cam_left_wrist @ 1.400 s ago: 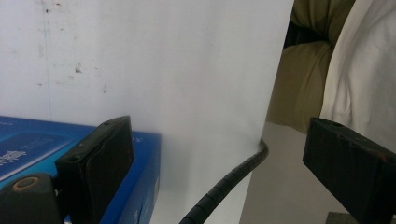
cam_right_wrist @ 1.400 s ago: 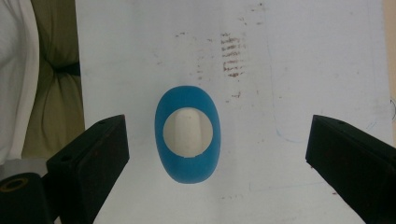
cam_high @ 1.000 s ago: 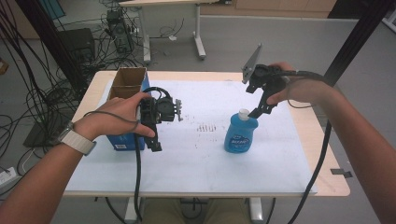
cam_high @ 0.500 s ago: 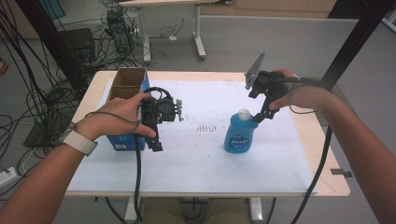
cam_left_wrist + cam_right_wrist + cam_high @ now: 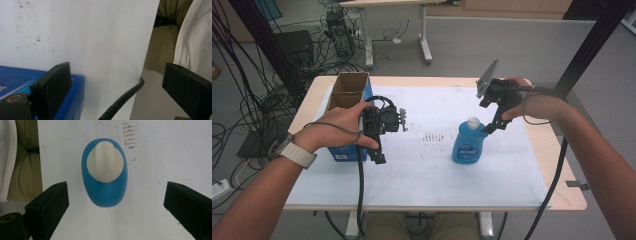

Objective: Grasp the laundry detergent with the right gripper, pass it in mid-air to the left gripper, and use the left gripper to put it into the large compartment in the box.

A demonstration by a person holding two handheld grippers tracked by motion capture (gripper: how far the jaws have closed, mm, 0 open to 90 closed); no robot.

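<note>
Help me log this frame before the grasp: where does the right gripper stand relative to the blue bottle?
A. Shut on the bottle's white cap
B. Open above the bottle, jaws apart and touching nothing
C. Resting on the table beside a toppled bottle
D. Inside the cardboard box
B. The right gripper view looks down on the upright blue bottle between two wide-apart jaws with white table showing around it, and the high view shows the right gripper just above its cap.
</note>
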